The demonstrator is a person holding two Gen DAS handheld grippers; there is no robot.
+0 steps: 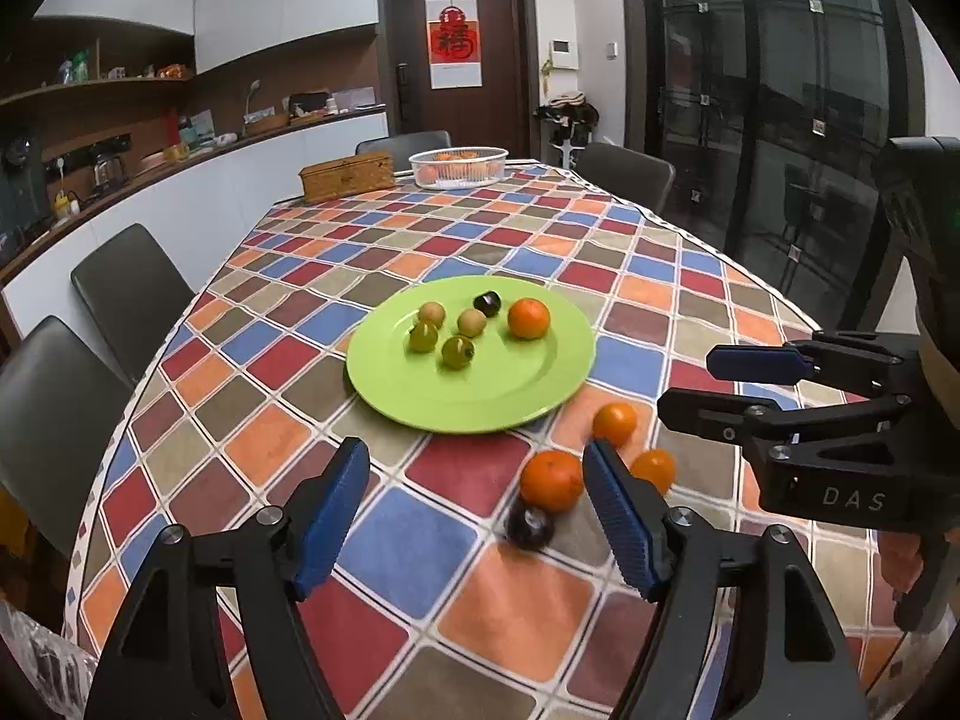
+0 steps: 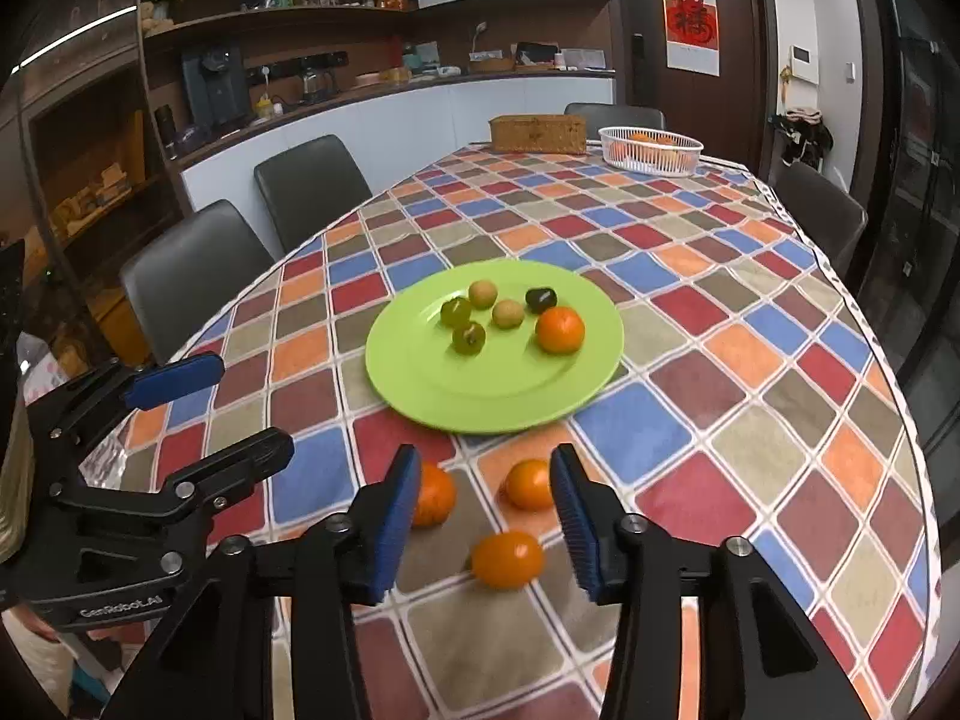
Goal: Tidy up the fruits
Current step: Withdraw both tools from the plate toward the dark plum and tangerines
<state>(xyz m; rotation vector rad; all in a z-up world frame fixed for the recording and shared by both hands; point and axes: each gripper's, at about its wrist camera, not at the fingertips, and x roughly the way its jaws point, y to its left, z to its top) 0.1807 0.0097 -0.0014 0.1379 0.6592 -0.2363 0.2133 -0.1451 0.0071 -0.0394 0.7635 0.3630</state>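
Observation:
A green plate [image 1: 510, 384] [image 2: 420, 372] holds several small green and tan fruits, a dark plum [image 1: 486, 303] and an orange [image 1: 528, 318] [image 2: 559, 330]. On the cloth in front of the plate lie three oranges [image 1: 551, 480] [image 2: 507, 559] and a dark plum [image 1: 528, 527]. My left gripper [image 1: 474, 516] is open and empty, low over the cloth beside those fruits. My right gripper [image 2: 483, 525] is open and empty, its fingers either side of the nearest orange and above it. Each gripper shows in the other's view [image 1: 720, 384] [image 2: 210, 408].
A chequered cloth covers the table [image 1: 420, 570] [image 2: 750, 360]. At the far end stand a white basket of oranges [image 1: 459, 167] [image 2: 651, 148] and a wicker box [image 1: 347, 175] [image 2: 538, 133]. Dark chairs [image 1: 129, 294] [image 2: 192, 276] line the left side.

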